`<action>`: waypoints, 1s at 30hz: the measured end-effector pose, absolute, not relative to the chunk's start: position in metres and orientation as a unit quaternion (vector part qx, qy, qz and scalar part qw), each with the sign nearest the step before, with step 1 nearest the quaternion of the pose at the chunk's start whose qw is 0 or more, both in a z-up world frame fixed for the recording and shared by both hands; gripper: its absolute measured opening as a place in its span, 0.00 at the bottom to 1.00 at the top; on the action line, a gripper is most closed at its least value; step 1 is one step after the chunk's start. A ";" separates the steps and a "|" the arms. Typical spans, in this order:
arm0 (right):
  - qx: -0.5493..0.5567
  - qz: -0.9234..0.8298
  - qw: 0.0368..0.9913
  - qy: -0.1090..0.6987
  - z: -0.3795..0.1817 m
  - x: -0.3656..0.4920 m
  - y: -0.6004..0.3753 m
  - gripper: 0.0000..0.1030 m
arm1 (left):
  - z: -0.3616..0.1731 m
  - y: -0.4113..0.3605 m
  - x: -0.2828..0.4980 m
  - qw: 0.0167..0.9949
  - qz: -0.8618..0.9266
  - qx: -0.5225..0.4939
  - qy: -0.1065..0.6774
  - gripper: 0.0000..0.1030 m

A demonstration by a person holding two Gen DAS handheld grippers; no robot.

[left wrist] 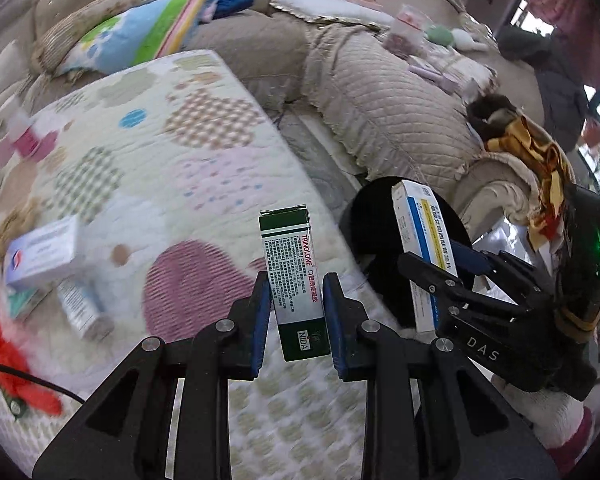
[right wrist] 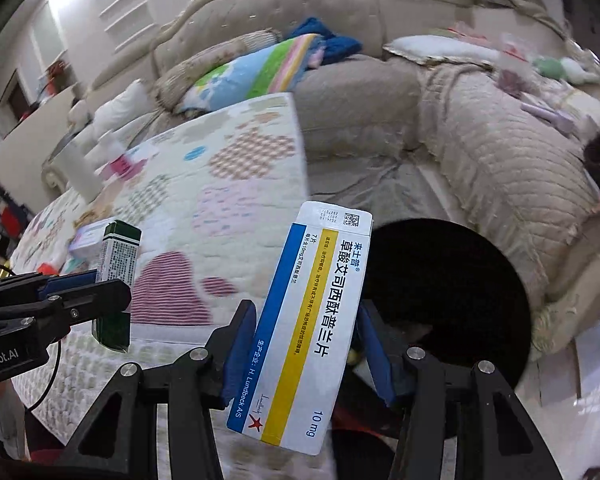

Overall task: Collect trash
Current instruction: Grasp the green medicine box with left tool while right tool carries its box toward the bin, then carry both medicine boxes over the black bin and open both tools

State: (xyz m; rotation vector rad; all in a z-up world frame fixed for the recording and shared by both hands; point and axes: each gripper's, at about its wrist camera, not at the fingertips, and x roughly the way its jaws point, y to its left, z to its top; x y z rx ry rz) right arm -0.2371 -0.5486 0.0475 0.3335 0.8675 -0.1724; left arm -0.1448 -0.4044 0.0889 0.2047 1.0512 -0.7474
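- The left tongs are clenched on a green-and-white TRINOLONE carton, its lower part pinched between the two blue pads
- That carton stands nearly upright with its long axis running away from the camera along the tongs; the green NIDA end sits low between the pads, and the other green end leans slightly left and projects well past the tips
- From the right wrist view the same carton shows at the far left, held above the quilted patchwork surface, not touching it
- The right tongs are clenched on a white carton with blue and yellow stripes, marked 10 mg and H. Lundbeck A/S
- Its long axis also runs forward along the tongs, tilted a little to the right at the top; the end with the red star sits nearest the camera, and the end with the square code points away, well beyond the pads
- In the left wrist view this striped carton hangs in front of the dark round opening of a black bin, just beside the edge of the surface; from the right wrist view the bin lies directly behind and to the right of it
- A blue-and-white medicine box and a small cylindrical bottle lie on the left part of the surface, blurred, well apart from both tongs
- A beige quilted sofa wraps round behind, with a striped cushion on it
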 end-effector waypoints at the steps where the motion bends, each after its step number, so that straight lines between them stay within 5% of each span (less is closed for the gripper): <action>1: 0.164 -0.089 0.889 0.418 0.046 -0.240 -0.554 0.49 | 0.088 -0.413 -0.145 0.793 -0.352 0.101 0.488 0.23; 30: 0.205 -0.152 0.865 0.432 0.016 -0.251 -0.622 0.49 | 0.058 -0.499 -0.137 0.757 -0.398 0.098 0.509 0.23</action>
